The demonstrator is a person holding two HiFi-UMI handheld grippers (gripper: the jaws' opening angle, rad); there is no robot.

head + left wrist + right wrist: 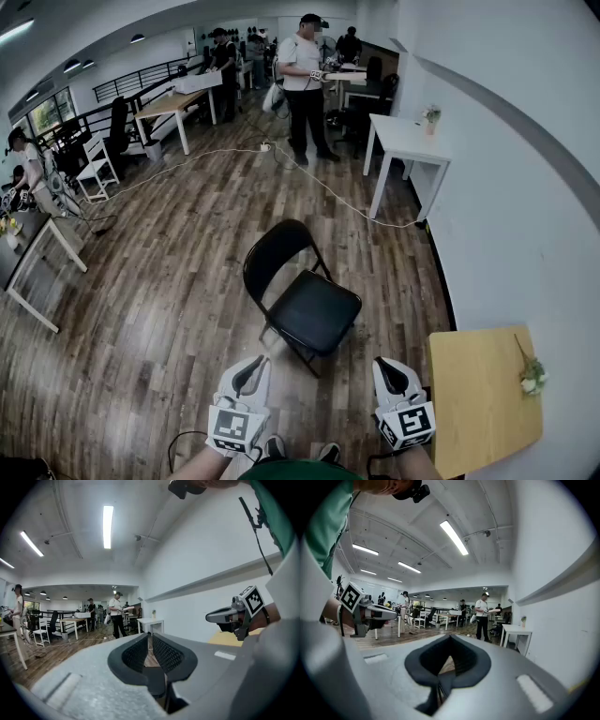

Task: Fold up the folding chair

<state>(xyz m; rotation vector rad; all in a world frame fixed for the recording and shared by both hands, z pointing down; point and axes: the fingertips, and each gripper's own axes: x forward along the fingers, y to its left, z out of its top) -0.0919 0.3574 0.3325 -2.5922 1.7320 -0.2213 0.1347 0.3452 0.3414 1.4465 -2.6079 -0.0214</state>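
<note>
The legs of the folding chair [302, 291] were largely hidden under its seat. The arms behind the left gripper [253, 364] and right gripper [384, 366] were cut off at the lower edge. The small plant [532, 377] could not be identified.

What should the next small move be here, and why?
Probably open the right gripper and reach it forward to the near edge of the seat. The folding chair stands fully open on the floor, untouched. Both the right gripper and the left gripper are shut, empty and short of it.
</note>
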